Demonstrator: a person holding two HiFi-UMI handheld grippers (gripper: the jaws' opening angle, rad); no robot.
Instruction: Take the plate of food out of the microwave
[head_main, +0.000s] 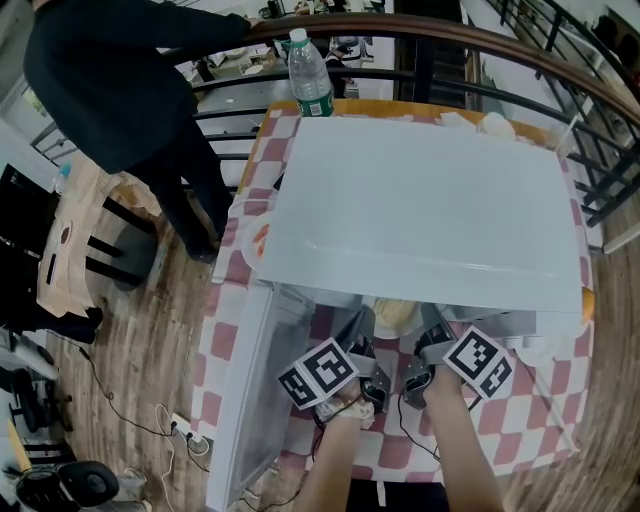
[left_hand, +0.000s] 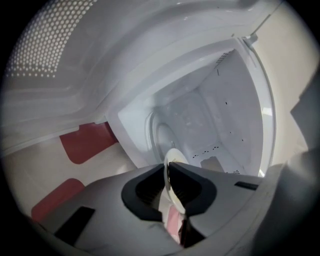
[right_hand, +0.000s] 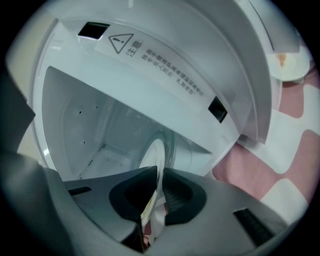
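White plate (left_hand: 175, 156), rim edge-on, is pinched in the jaws of left gripper (left_hand: 167, 165) and right gripper (right_hand: 159, 170).

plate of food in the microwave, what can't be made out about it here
- Food: in the head view the microwave covers all but a pale sliver, so what it is cannot be told.
- Plate: both gripper views show only its rim, edge-on between the jaws of the left gripper and right gripper.
- Warning label: in the right gripper view the print is too small to read.
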